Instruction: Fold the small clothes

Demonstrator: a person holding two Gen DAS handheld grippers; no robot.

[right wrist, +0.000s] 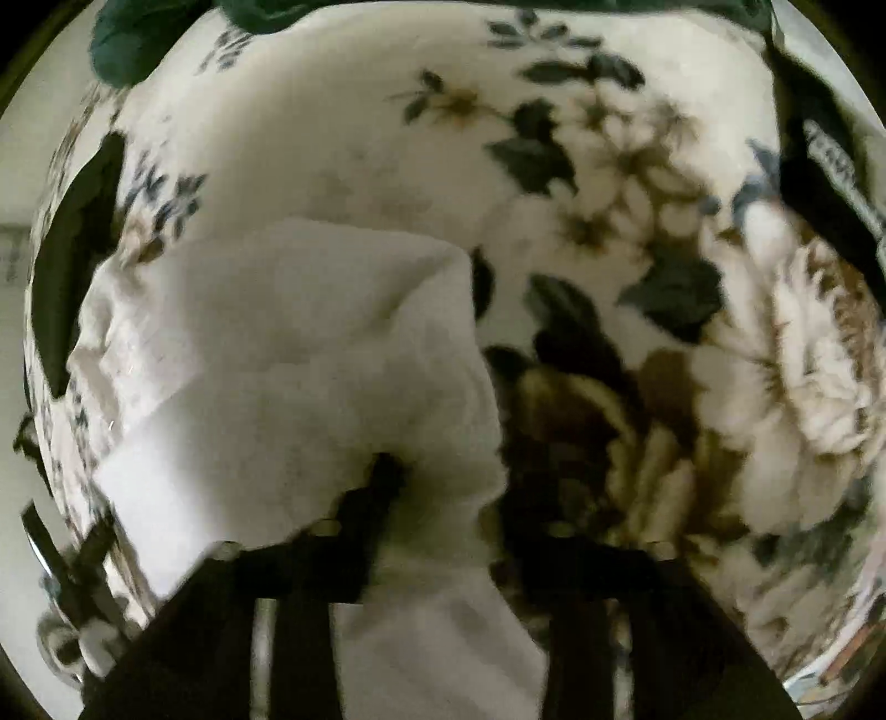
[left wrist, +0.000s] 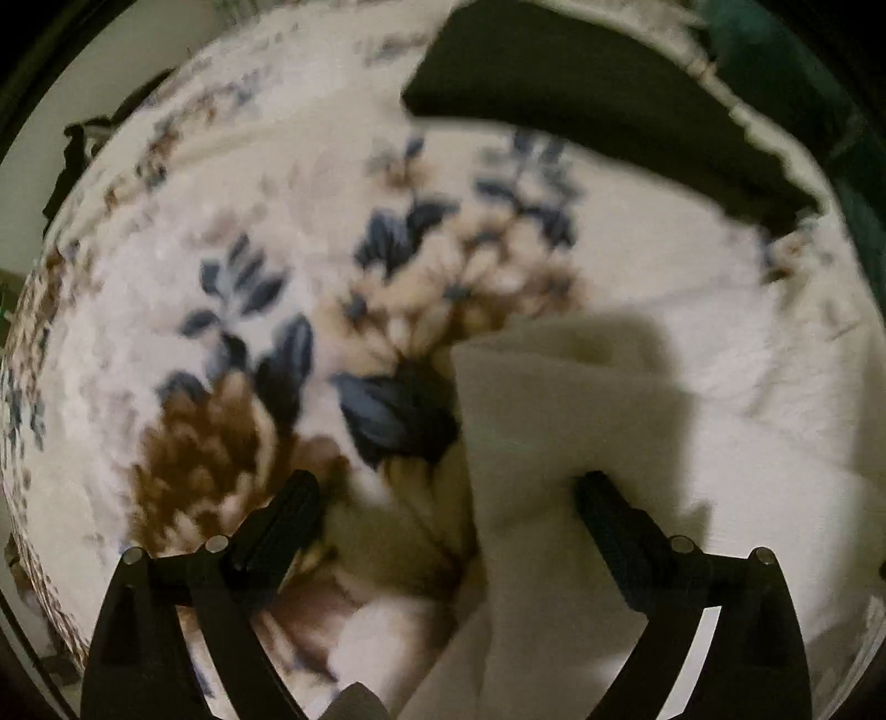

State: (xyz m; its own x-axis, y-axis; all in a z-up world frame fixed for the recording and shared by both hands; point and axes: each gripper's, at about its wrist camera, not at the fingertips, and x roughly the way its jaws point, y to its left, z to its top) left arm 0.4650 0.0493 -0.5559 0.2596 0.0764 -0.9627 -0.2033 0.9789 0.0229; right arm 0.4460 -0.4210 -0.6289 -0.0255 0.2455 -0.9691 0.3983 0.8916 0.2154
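Note:
A small white garment (left wrist: pixel 531 421) lies on a floral blanket (left wrist: pixel 232 310). In the left wrist view my left gripper (left wrist: pixel 448 498) is open, its jaws wide apart, with the garment's edge against the inner side of the right finger (left wrist: pixel 603 515). In the right wrist view the same white garment (right wrist: pixel 288 354) spreads ahead and to the left. My right gripper (right wrist: pixel 459 498) is blurred; cloth lies between its fingers and over the left finger (right wrist: pixel 382 476), and I cannot tell whether it is shut on it.
A dark folded garment (left wrist: pixel 587 94) lies at the far side of the blanket, with dark green cloth (left wrist: pixel 775 61) beyond it. In the right wrist view a dark green item (right wrist: pixel 160 33) lies at the top left and dark cloth (right wrist: pixel 819 183) at the right edge.

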